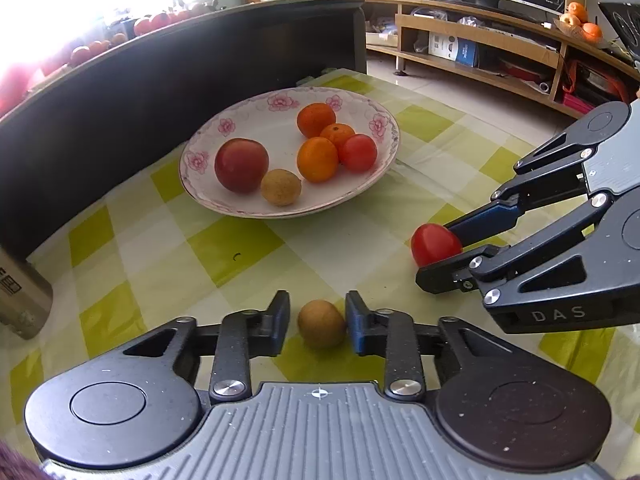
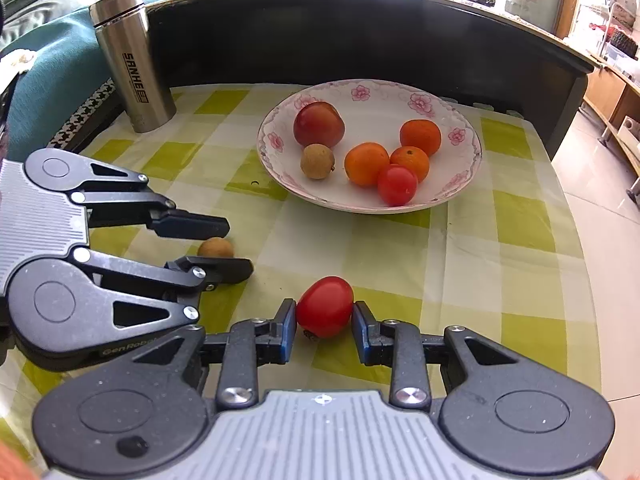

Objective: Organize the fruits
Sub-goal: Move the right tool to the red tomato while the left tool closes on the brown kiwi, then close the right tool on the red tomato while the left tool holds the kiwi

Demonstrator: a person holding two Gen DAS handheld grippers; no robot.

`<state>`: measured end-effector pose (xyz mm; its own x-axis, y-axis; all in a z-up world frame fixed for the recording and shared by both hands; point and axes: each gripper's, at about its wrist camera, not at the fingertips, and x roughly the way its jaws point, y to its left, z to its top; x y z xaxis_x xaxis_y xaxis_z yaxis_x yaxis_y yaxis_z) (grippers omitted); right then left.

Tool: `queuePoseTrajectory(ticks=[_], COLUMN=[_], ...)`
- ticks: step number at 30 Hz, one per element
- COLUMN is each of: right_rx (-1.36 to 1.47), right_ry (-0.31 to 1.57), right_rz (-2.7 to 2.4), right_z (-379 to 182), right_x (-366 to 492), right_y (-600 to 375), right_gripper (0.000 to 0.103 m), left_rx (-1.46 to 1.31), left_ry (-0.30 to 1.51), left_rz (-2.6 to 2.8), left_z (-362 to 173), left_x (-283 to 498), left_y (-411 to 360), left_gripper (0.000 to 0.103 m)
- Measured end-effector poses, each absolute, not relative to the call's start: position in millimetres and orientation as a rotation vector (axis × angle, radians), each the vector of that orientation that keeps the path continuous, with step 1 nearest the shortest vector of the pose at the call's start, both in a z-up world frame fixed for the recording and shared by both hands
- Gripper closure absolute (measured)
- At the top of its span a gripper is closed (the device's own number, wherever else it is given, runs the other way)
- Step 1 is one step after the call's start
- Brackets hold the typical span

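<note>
My table (image 2: 516, 248) wears a green-and-white checked cloth, with a dark raised ledge (image 2: 360, 28) along its far side and open floor past the right edge. The widest thing on it is the flowered plate (image 2: 468, 136), toward the far side. It holds a red apple (image 2: 319, 124), three oranges clustered together (image 2: 366, 163), a red tomato (image 2: 397, 184) touching two of them, and a small brown longan (image 2: 317, 161) just beside the apple. A steel flask (image 2: 132, 56) stands upright at the far left corner, well apart from the plate.

Bare cloth lies between the plate and my tongs. My right gripper (image 2: 324, 320) straddles a second tomato (image 2: 325, 312) resting on the cloth; the left pad touches it, the right pad sits just off its skin, so the jaws are parted about the fruit's width and not clamping. My left gripper (image 1: 318, 322) brackets a second longan (image 1: 321, 324) on the cloth, the right pad at its skin, a gap on the left, nothing gripped. The two tongs sit near each other at the near edge.
</note>
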<state>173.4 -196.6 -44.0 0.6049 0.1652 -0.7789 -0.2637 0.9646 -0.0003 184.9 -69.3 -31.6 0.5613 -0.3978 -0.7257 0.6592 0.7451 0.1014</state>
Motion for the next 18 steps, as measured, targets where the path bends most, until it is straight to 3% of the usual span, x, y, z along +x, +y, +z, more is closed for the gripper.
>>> queuePoseTrajectory(ticks=[18], right_rx=[-0.143], right_ry=[0.878], right_rz=[0.16], right_z=[-49], right_x=[125], right_y=[-193], right_gripper=[0.067], left_rx=[0.351], left_ry=[0.75], left_rz=[-0.575], left_z=[-35], left_x=[127], left_y=[-60], left_gripper=[0.071])
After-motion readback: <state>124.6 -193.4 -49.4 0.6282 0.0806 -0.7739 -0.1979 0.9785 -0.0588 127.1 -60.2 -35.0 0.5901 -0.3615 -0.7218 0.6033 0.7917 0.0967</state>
